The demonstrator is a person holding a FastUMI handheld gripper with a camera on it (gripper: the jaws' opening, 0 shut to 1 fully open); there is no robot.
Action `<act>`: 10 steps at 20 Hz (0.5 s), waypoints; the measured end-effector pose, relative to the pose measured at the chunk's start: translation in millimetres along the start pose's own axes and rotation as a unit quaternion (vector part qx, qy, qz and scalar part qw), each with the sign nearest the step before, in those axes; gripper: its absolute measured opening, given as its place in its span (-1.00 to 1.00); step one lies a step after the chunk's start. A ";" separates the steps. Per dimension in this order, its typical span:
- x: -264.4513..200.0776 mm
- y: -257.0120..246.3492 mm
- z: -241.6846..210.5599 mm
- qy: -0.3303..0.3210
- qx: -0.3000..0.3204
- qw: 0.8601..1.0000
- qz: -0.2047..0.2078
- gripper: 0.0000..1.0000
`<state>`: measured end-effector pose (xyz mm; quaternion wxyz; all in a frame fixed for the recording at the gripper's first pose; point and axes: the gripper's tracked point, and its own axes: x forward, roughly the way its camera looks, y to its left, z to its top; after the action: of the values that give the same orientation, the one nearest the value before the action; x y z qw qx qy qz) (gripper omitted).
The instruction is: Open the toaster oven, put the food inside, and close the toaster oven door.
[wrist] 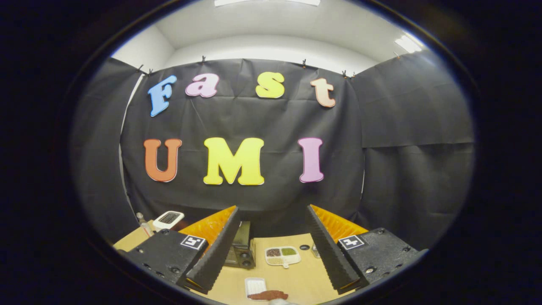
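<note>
Toaster oven (242, 248) sits on the desk (305, 284) between the fingers, hard against the left one and partly hidden behind it, door apparently closed. Food, a reddish-brown strip (268, 295), lies nearest the camera beside a small white tray (255, 285), roughly centred between the fingers with its long axis running crosswise. Claw (272, 245) is spread wide, gripping nothing, held high and looking down on the desk. Oven lies ahead and slightly left, so the reach should angle that way. Divided dish (283, 256) sits just right of the oven; white appliance (168, 219) beyond the left finger.
</note>
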<state>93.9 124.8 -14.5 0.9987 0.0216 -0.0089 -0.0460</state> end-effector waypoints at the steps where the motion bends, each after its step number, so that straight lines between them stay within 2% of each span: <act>1: 9.2 20.3 -6.5 0.003 -0.001 1.000 0.009 0.98; 7: 66.5 120.0 -64.0 0.033 0.010 0.998 0.049 0.98; 10: 99.2 157.7 -100.5 0.051 0.017 0.997 0.051 0.98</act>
<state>209.1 276.8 -106.4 0.9984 0.0399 0.0406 0.0065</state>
